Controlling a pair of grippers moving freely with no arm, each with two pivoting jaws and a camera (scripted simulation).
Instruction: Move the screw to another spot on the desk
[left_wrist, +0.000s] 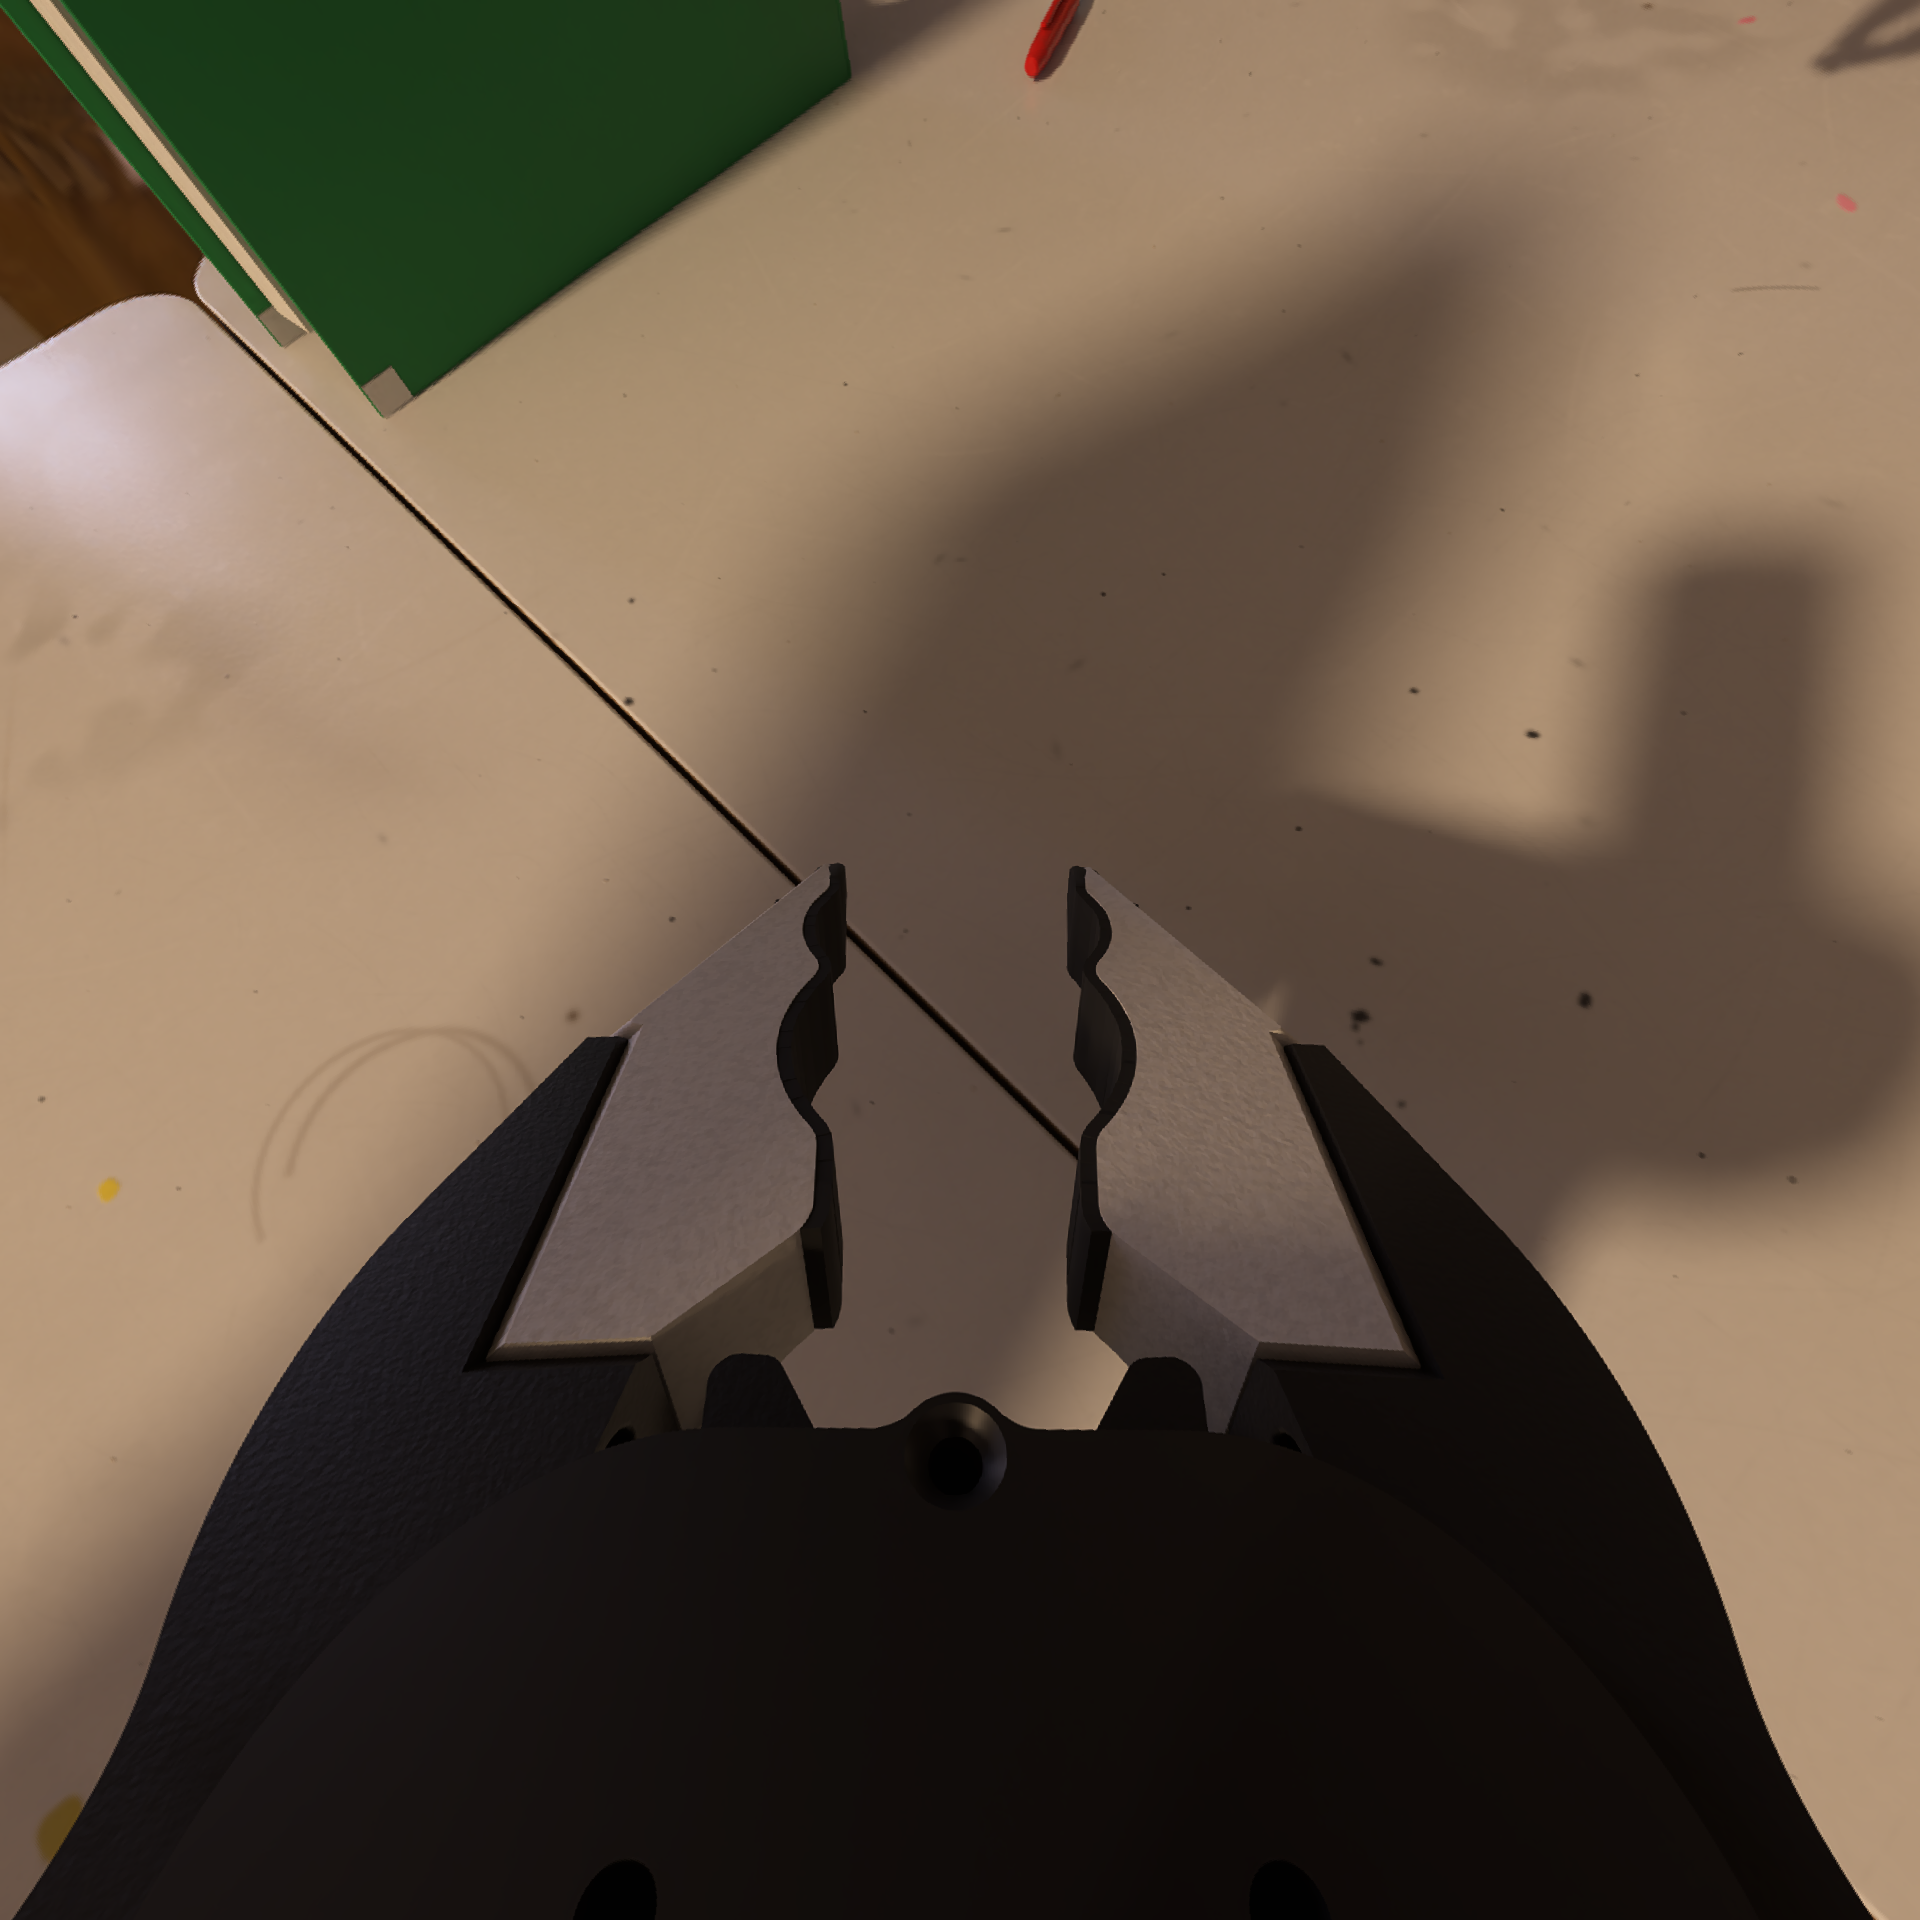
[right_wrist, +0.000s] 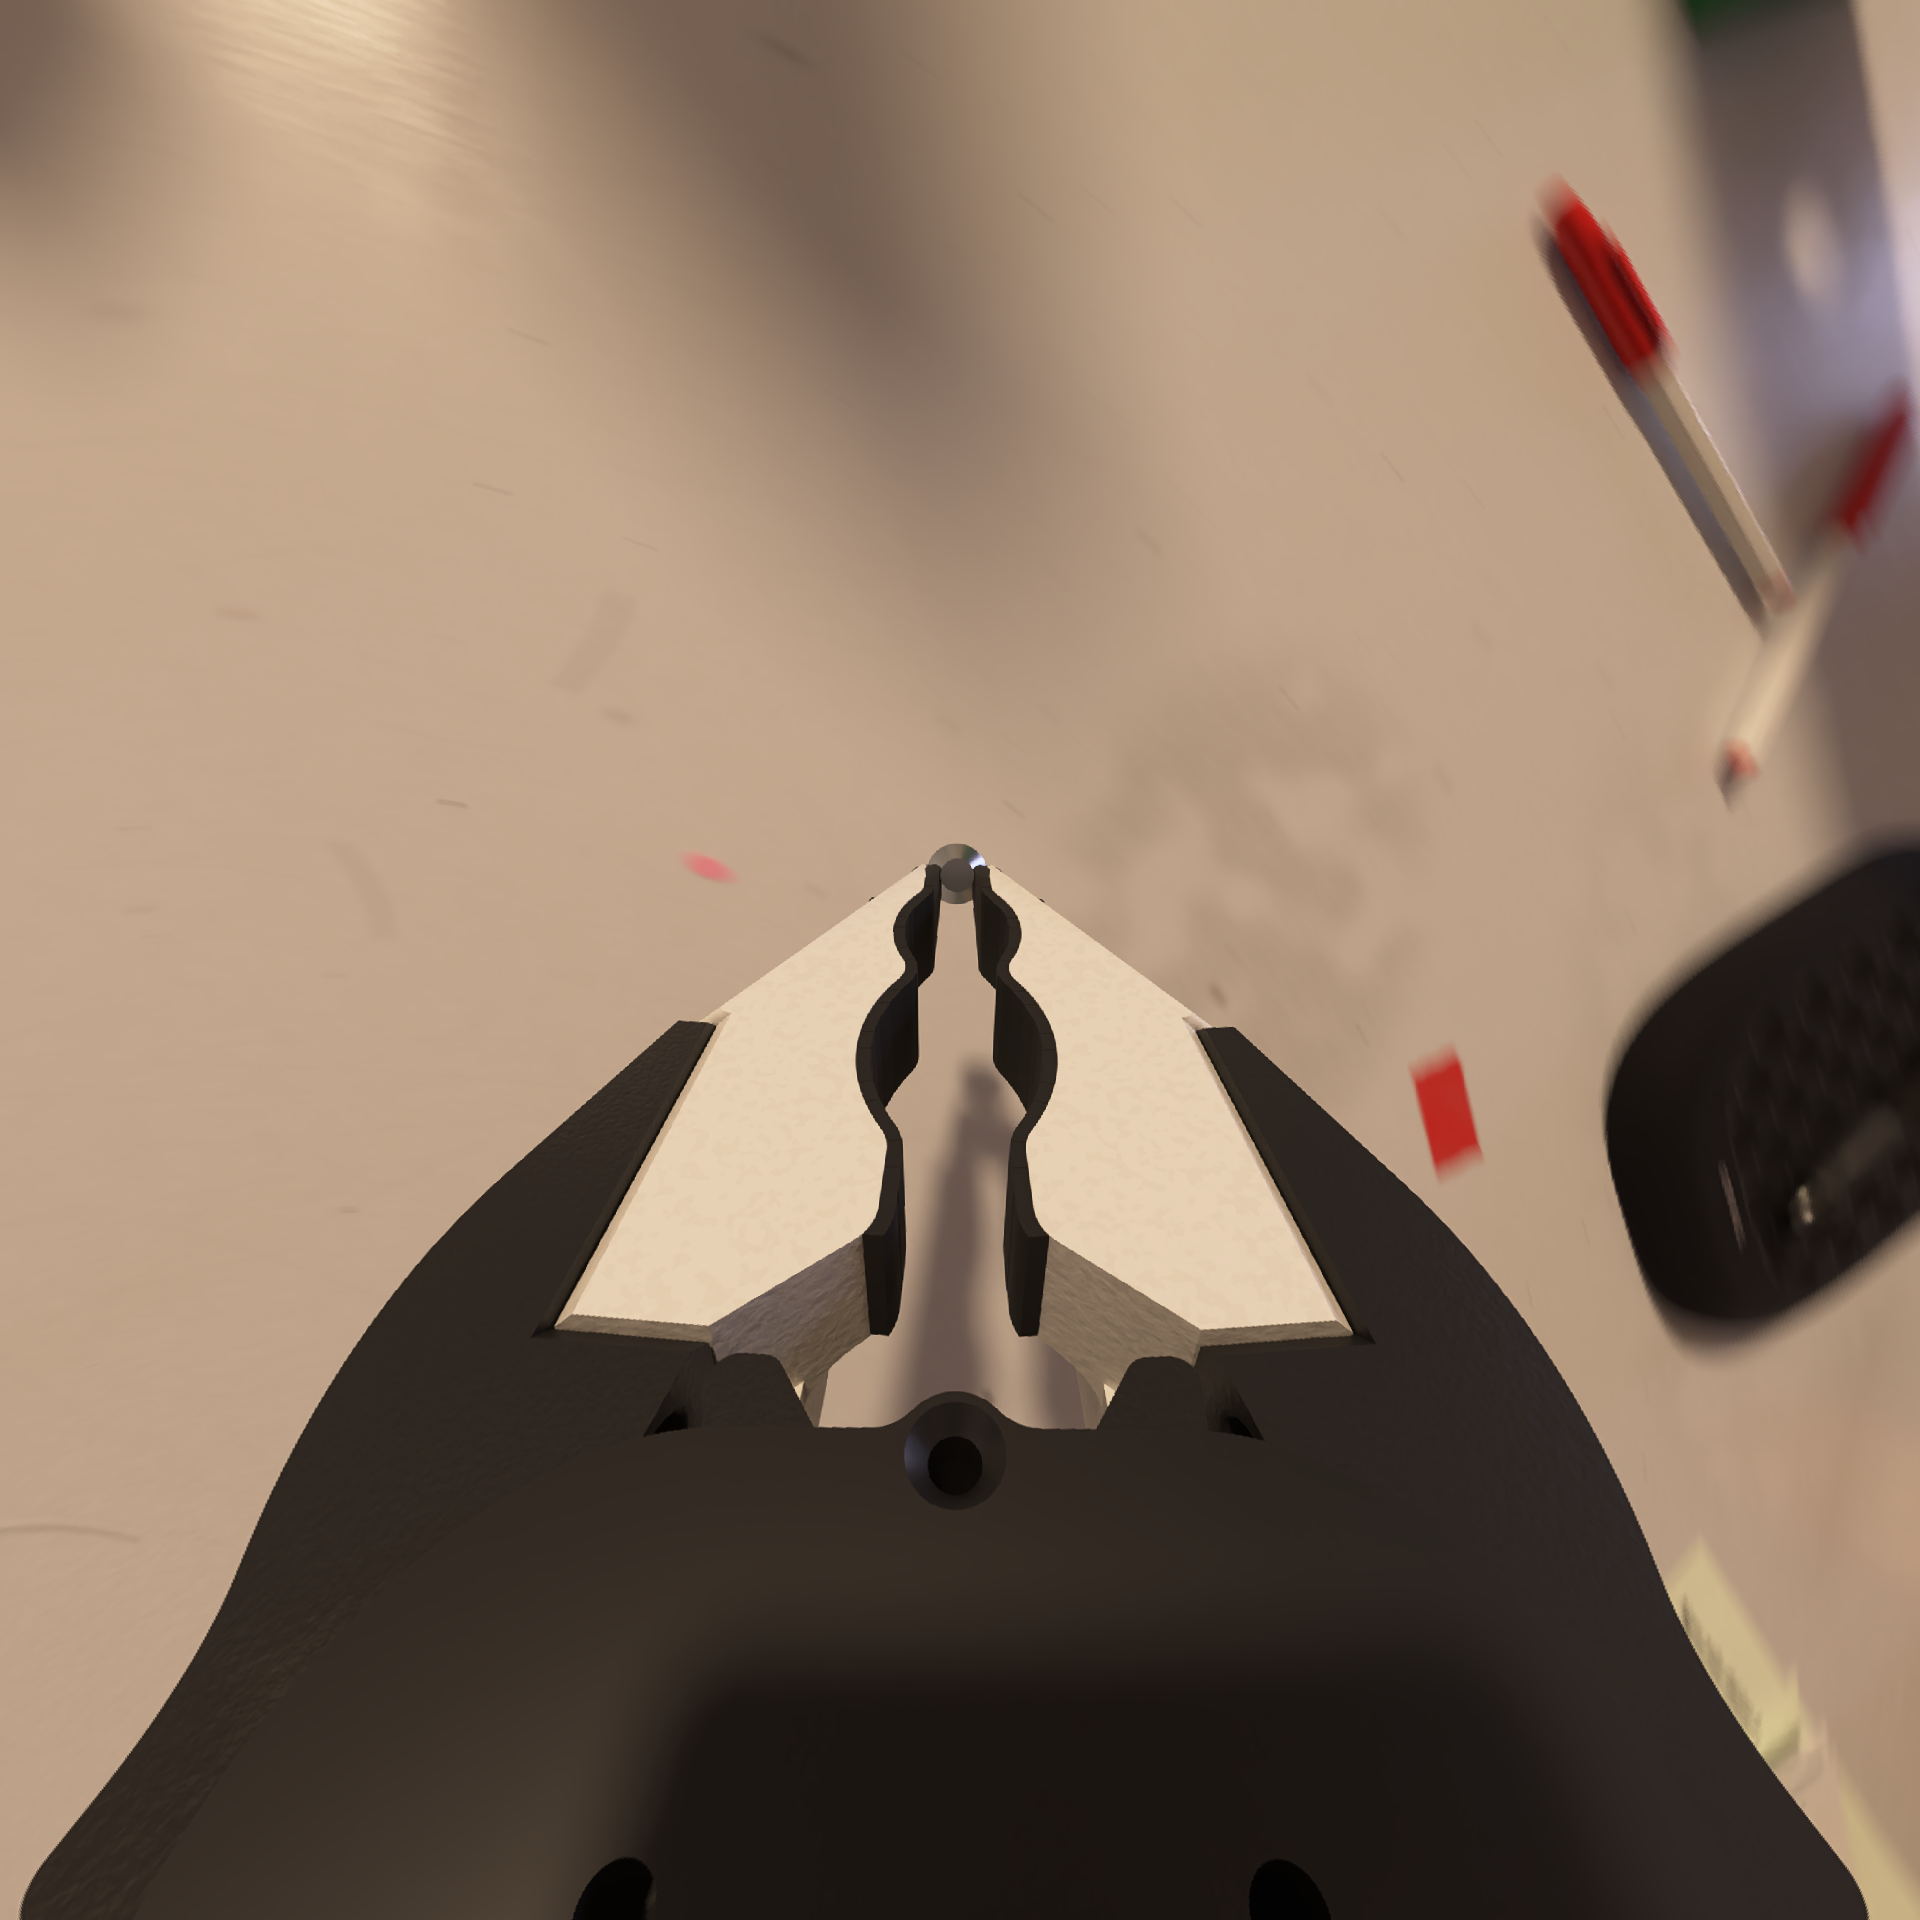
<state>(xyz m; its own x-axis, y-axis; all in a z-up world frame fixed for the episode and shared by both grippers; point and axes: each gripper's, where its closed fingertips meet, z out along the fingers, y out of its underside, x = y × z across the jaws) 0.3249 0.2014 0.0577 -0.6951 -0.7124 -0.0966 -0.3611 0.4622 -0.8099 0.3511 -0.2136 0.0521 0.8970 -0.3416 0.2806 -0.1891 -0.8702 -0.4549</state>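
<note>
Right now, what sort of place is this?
Probably an office or workshop desk: a marked beige desk with red pens, a green box, and a small screw pinched in the right gripper.

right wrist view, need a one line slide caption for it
Right gripper pinches the small silver screw at its tips above the beige desk, red-capped pens blurred at right.
</note>
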